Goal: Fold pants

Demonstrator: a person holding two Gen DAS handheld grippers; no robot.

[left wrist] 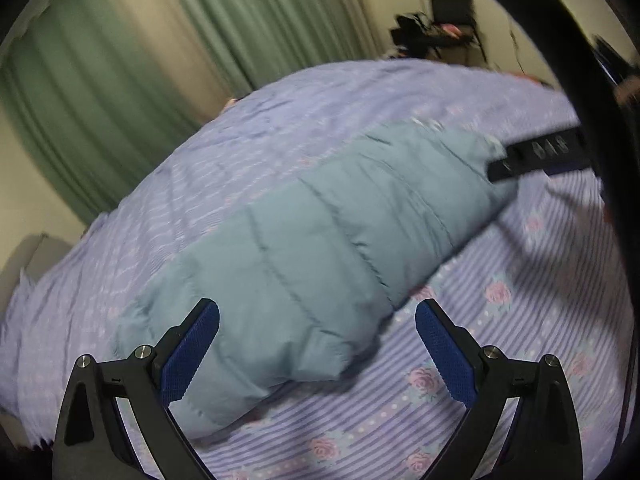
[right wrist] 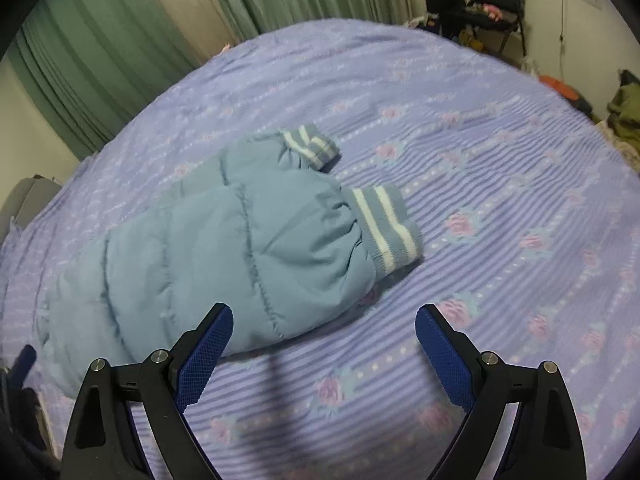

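Observation:
Padded light-blue pants lie stretched across a purple flowered bedspread. In the left wrist view my left gripper hovers open over the near end of the pants, blue pads wide apart, nothing between them. In the right wrist view the pants show two striped knit cuffs, one leg lying over the other. My right gripper stands open just above the bedspread, its left pad over the lower edge of the pants. The right gripper's black finger shows at the far end of the pants in the left wrist view.
Green curtains hang behind the bed at the left. A black chair with clutter stands by the far wall, and more belongings lie at the right edge. A grey object sits beside the bed's left edge.

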